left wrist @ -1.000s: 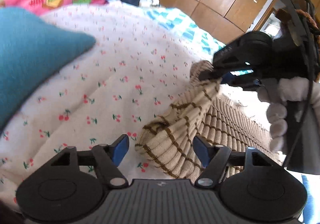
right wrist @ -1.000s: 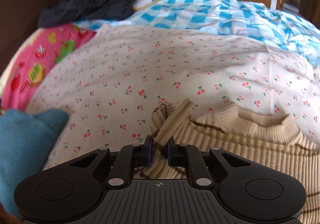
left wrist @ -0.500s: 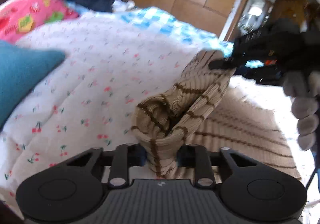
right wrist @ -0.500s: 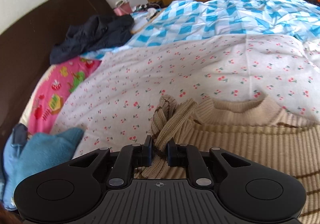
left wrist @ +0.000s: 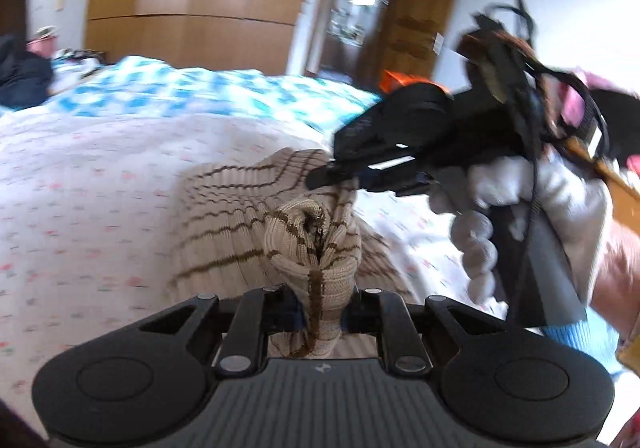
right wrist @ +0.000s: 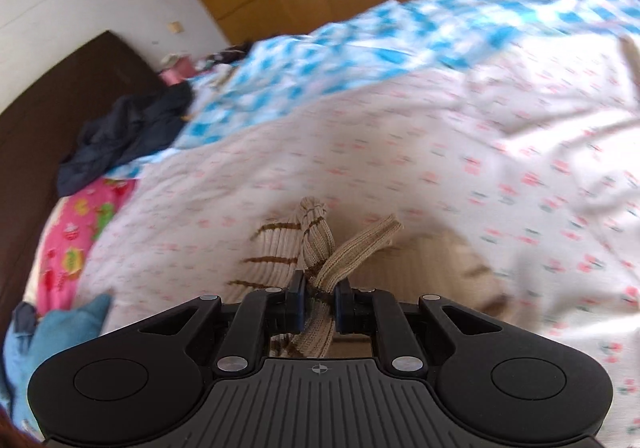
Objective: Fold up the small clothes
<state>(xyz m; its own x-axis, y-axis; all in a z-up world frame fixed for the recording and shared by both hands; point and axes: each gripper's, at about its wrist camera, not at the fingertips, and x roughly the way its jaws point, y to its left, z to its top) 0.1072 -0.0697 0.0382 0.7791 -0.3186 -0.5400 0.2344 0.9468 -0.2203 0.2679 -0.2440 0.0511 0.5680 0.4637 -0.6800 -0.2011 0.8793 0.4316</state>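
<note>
1. The left gripper point(left wrist: 320, 312) is closing its jaws, a thick bunch of the beige ribbed sweater with brown stripes point(left wrist: 240, 216) squeezed between the pads.
2. The right gripper point(right wrist: 319, 304) is clamped on another bunched part of the same sweater point(right wrist: 280, 252), with a ribbed band sticking up past its fingers.
3. In the left wrist view, the right gripper point(left wrist: 340, 172) reaches in from the right, held by a white-gloved hand point(left wrist: 520, 208), its tips on the knit.
4. The sweater is lifted at both pinched spots; the rest lies on the cherry-print quilt point(right wrist: 480, 168) in the middle of the bed.
5. A blue checked blanket point(right wrist: 360, 44) covers the far side of the bed.
6. Dark clothing point(right wrist: 124, 136) lies near the headboard, a pink printed fabric point(right wrist: 76, 240) and a teal cloth point(right wrist: 60, 332) at the bed's left edge.
</note>
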